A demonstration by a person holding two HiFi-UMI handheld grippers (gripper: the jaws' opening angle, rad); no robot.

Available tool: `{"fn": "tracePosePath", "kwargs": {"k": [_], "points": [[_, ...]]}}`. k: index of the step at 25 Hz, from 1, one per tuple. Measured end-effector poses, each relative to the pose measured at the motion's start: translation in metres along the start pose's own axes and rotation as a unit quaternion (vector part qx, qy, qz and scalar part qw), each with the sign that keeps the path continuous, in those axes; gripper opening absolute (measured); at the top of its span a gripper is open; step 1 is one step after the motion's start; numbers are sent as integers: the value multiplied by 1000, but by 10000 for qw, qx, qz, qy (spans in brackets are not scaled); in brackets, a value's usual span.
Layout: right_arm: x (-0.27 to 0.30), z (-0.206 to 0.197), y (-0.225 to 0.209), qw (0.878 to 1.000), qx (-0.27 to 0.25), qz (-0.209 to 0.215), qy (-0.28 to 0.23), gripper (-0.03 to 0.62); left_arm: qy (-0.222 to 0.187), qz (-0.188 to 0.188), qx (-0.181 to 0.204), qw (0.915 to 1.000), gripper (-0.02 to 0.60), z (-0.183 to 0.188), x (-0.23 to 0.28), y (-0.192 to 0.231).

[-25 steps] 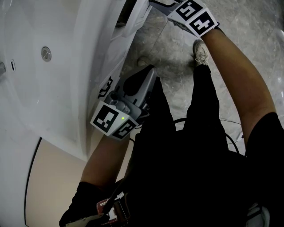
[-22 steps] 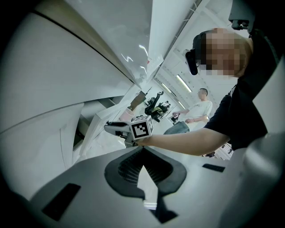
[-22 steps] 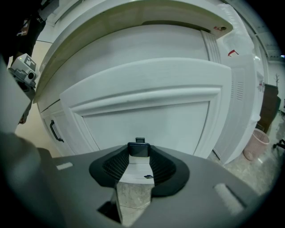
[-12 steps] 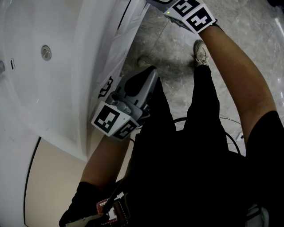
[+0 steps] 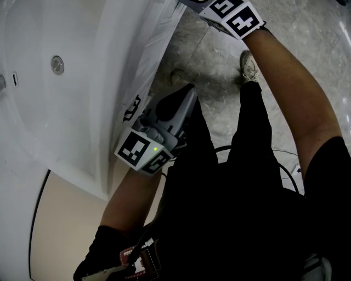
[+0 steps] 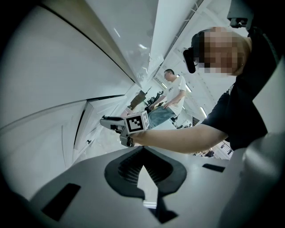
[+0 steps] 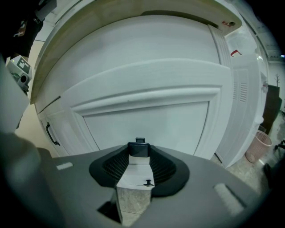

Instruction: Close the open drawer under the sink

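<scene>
The white drawer front (image 7: 147, 116) under the sink (image 5: 55, 104) fills the right gripper view. My right gripper (image 7: 139, 153) is up against it, shut on the drawer's small black handle (image 7: 139, 150), which sits between the jaw tips. In the head view only its marker cube (image 5: 233, 16) shows, at the top edge beside the cabinet face (image 5: 156, 49). My left gripper (image 5: 184, 90) hangs shut and empty beside the cabinet, below the sink rim; its tips (image 6: 142, 156) meet. The right gripper (image 6: 118, 125) also appears in the left gripper view.
A black bar handle (image 7: 51, 133) is on the cabinet door to the left, and a small black knob (image 7: 148, 182) sits lower down. A pink bin (image 7: 259, 144) stands at the right. My legs and a shoe (image 5: 248, 65) are on the grey floor. Another person (image 6: 176, 91) stands far off.
My right gripper has moved up and in toward the cabinet, and the drawer front has slid in under the sink rim. The left gripper has hardly moved.
</scene>
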State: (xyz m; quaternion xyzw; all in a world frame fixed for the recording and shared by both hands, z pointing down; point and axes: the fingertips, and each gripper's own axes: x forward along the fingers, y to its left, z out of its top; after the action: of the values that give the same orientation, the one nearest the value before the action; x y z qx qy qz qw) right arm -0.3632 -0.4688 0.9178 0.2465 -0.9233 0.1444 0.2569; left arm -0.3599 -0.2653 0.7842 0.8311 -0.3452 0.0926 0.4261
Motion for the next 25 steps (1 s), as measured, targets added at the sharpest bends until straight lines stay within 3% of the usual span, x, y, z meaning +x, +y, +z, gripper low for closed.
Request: {"fn": "tracePosePath", "kwargs": {"k": [25], "points": [[13,8,-6,9996,271,30,-40,140,-78,-60,-162,9998,0,3,-1,1]]}}
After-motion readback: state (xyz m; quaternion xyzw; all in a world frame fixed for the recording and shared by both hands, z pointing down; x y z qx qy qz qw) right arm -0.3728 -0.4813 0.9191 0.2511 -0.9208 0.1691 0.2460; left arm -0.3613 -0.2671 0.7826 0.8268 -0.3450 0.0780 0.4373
